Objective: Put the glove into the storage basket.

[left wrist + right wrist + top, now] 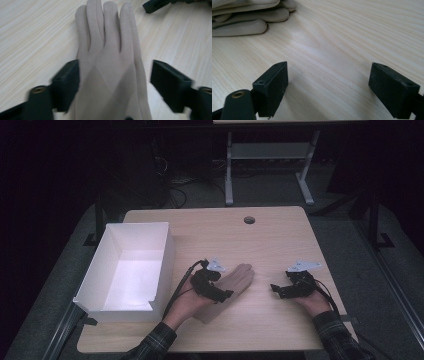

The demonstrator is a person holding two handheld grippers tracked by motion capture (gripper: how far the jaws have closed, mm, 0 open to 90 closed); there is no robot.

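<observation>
1. Under the left gripper (226, 292), the beige glove (235, 285) lies flat on the wooden table (270, 240); the jaws stand apart astride its palm, gripping nothing.
2. The right gripper (274, 289) rests beside the glove's fingertips, jaws spread over bare wood, empty.
3. Judged handling: thin, soft fabric, light and limp; it will sag and fold when lifted. A pinch at the cuff or across the palm looks soundest.
4. Its long axis runs straight ahead of the left jaws, fingers pointing away, cuff nearest.
5. A white box (131, 265) sits behind this gripper, apart.

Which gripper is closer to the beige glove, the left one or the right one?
Left. The left gripper hovers right over the glove, open fingers straddling it. The right gripper is apart, beyond the fingertips, open over bare table.
</observation>
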